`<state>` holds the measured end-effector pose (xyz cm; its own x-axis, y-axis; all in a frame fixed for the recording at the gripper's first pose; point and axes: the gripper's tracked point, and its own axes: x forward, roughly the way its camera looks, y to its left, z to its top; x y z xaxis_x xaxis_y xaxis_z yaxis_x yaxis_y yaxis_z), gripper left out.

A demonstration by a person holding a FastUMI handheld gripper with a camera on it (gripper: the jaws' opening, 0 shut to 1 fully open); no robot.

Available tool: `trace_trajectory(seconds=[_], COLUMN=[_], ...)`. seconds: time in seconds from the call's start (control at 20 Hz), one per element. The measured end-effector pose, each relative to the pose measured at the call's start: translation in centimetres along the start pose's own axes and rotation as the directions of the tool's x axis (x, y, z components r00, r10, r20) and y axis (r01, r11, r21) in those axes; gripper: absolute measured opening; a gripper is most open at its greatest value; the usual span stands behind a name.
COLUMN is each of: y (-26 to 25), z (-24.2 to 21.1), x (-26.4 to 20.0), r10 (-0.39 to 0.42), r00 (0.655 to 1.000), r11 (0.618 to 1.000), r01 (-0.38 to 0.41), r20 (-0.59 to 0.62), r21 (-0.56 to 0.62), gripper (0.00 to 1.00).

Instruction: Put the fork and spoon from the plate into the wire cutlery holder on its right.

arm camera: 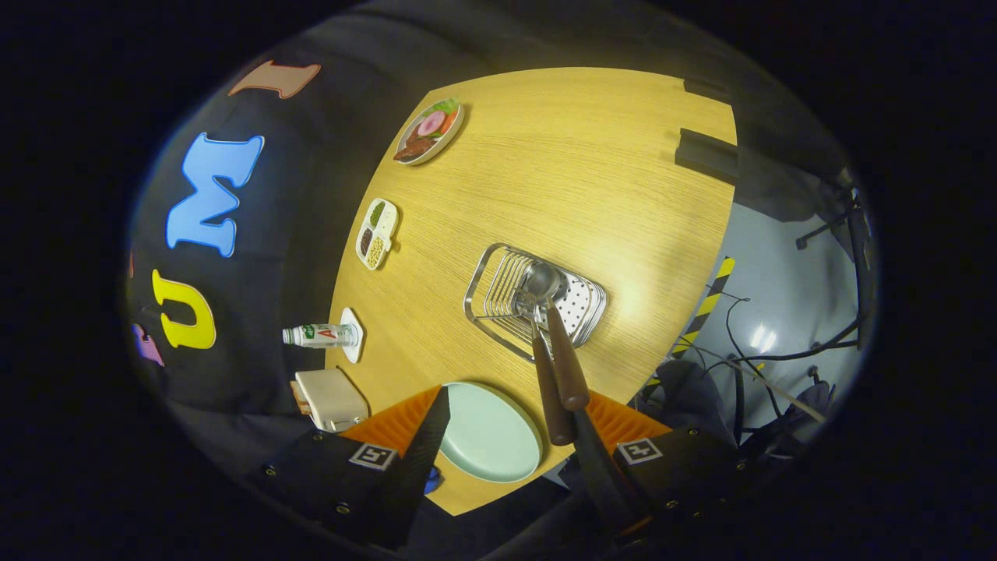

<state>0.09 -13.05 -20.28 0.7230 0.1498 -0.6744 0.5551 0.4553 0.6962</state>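
Both utensils [557, 366] holdered; gripper [510, 436] seemingly open.

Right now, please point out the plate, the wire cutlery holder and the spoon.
plate [487, 432]: gripper view, its bare middle, between the open fingers.
wire cutlery holder [491, 292]: gripper view, its wire side.
spoon [543, 279]: gripper view, its bowl inside the holder.

I see a wood-grain desk [545, 179]. On it: wire holder [498, 292] near the middle, with the spoon [543, 282] and fork [537, 343] heads inside and the handles sticking out over its rim. Pale green plate [491, 432] just beside the holder, bare. Along the wall-side edge: food plate [428, 131], three-part dish [377, 233], bottle [319, 335] on a white coaster [352, 335], beige box [331, 399] at the corner.
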Motion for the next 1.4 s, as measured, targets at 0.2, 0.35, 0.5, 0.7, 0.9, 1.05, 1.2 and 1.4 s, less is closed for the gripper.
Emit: trace_trajectory(seconds=[0.2,0.35,0.5,0.7,0.9,1.05,1.2,1.4], y=[0.1,-0.1,0.2,1.7,4.3,7.2,10.6,16.0], z=[-0.3,-0.9,-1.8,-3.2,-4.3,-5.5,-5.5,-4.7], x=[0.0,-0.1,-0.2,0.1,0.1,-0.4,-1.2,-3.6], r10=[-0.001,-0.005,-0.004,0.016,0.042,0.078,0.120,0.215], r00=[1.000,1.000,0.999,0.997,0.996,0.993,0.992,0.976], r11=[1.000,1.000,1.000,0.998,0.989,0.973,0.935,0.868], r01=[0.001,0.005,0.003,-0.021,-0.053,-0.095,-0.129,-0.172], r20=[-0.006,-0.019,-0.042,-0.074,-0.075,-0.087,-0.048,0.042], r21=[0.002,0.003,-0.013,-0.059,-0.141,-0.212,-0.330,-0.465], gripper=[0.87,0.87,0.88,0.87,0.87,0.87,0.88,0.87])
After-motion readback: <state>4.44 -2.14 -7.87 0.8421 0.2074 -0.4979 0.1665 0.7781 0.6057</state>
